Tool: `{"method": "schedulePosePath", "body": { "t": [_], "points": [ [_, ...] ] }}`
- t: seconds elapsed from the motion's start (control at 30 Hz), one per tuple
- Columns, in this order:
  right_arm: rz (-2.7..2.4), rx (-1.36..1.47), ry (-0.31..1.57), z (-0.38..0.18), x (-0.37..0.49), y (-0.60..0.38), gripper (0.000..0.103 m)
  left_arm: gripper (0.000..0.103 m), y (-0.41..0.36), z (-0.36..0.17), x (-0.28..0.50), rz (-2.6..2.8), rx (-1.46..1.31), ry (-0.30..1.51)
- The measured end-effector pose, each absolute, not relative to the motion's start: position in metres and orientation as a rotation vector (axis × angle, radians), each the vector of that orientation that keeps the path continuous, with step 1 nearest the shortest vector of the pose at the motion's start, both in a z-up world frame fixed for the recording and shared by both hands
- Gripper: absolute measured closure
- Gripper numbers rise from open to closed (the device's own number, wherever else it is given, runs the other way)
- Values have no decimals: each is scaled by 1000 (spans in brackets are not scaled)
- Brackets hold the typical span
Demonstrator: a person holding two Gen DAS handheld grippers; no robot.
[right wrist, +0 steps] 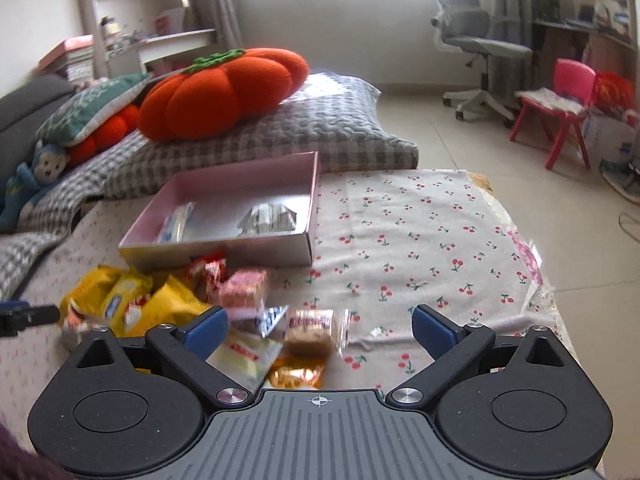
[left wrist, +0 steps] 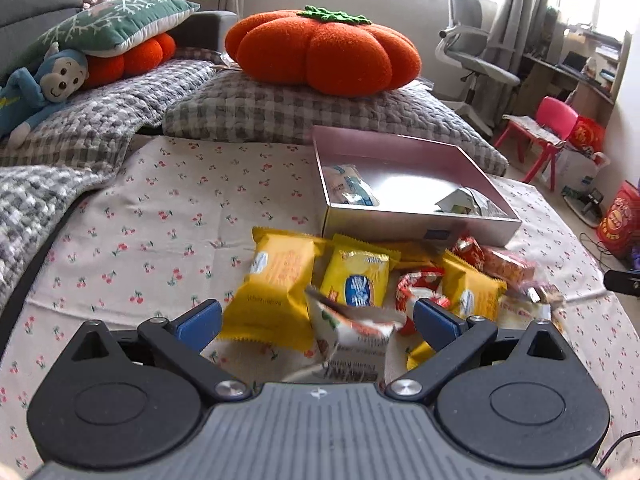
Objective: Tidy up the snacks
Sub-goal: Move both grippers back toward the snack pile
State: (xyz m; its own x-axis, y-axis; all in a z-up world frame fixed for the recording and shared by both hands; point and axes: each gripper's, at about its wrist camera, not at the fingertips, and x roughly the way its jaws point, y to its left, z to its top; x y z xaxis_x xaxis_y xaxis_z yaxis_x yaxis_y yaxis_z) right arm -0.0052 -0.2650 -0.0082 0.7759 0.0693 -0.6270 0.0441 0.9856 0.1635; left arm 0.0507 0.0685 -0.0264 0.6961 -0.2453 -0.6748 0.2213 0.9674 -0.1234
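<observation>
A shallow pink box (left wrist: pixel 400 224) (right wrist: pixel 220 250) stands on the cherry-print cloth (left wrist: pixel 160 220). It holds a white-and-blue packet (left wrist: pixel 352 186) (right wrist: pixel 176 224) and a silvery packet (left wrist: pixel 464 200) (right wrist: pixel 268 218). In front of it lies a heap of snacks: yellow packets (left wrist: pixel 276 280) (right wrist: pixel 120 300), red-and-white sweets (left wrist: pixel 420 284) and a pink packet (right wrist: pixel 244 290). My left gripper (left wrist: pixel 318 320) is open over the heap, and a white-and-orange packet (left wrist: pixel 352 332) lies loose between its fingers. My right gripper (right wrist: pixel 320 326) is open above a clear-wrapped brown cake (right wrist: pixel 310 332) and a pale yellow packet (right wrist: pixel 248 354).
An orange pumpkin cushion (left wrist: pixel 324 52) (right wrist: pixel 224 92) rests on a grey checked pillow (left wrist: pixel 280 112) behind the box. A blue monkey plush (left wrist: pixel 44 84) lies at the left. The cloth's right edge (right wrist: pixel 532 280) drops to a tiled floor with an office chair (right wrist: pixel 476 40) and a pink chair (right wrist: pixel 560 108).
</observation>
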Motion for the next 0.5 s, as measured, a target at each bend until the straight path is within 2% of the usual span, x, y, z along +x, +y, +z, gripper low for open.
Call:
{"method": "schedulePosePath", "body": {
  "t": [0.5],
  "points": [
    [127,-13,747,-68,-24,-234,2,4,68,-66,32,-348,17,767]
  ]
}}
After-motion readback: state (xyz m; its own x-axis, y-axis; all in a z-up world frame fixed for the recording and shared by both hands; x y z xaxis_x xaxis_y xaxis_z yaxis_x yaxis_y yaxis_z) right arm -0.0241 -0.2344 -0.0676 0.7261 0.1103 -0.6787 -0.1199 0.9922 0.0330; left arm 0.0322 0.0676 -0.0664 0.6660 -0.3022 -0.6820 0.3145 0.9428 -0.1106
